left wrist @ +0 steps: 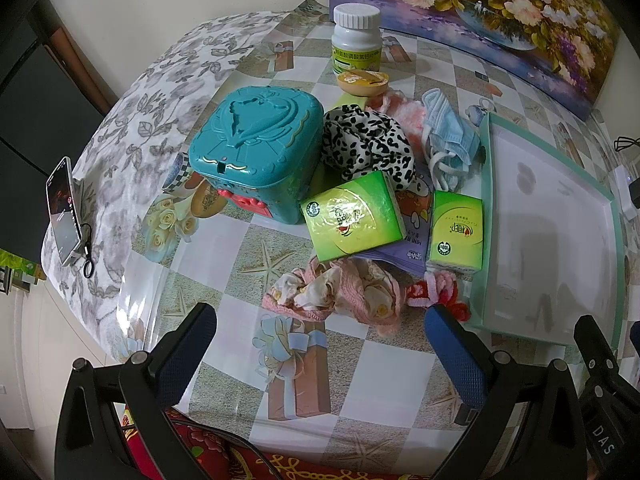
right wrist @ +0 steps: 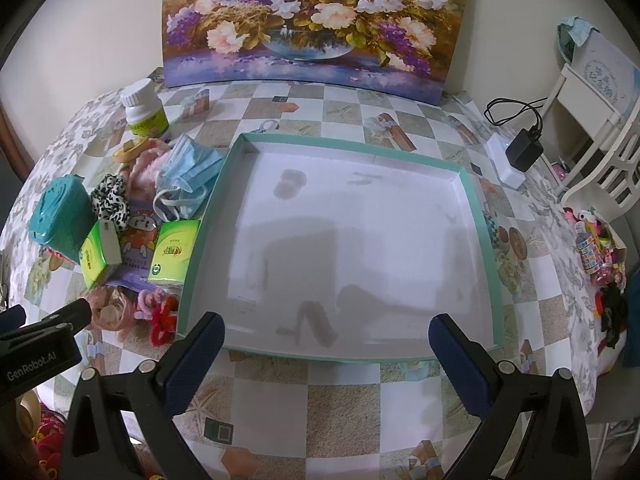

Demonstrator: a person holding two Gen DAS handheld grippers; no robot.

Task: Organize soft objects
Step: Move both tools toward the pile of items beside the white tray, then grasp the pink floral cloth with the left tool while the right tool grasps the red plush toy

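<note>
Both tongs hang low over the near edge of the counter, each spread wide and holding nothing. The left tongs face the pile; the right tongs face the tray, whose white floor is bare.

The soft things lie in a heap just left of the tray. Nearest the left tongs is a pink cloth, with a red-and-pink knit beside it, close against the tray's corner. Behind them two green tissue packs rest on a purple packet. Farther back sit a spotted scrunchie, a fluffy pink piece and blue masks. A teal box stands left of the scrunchie, a white bottle well behind.
</note>
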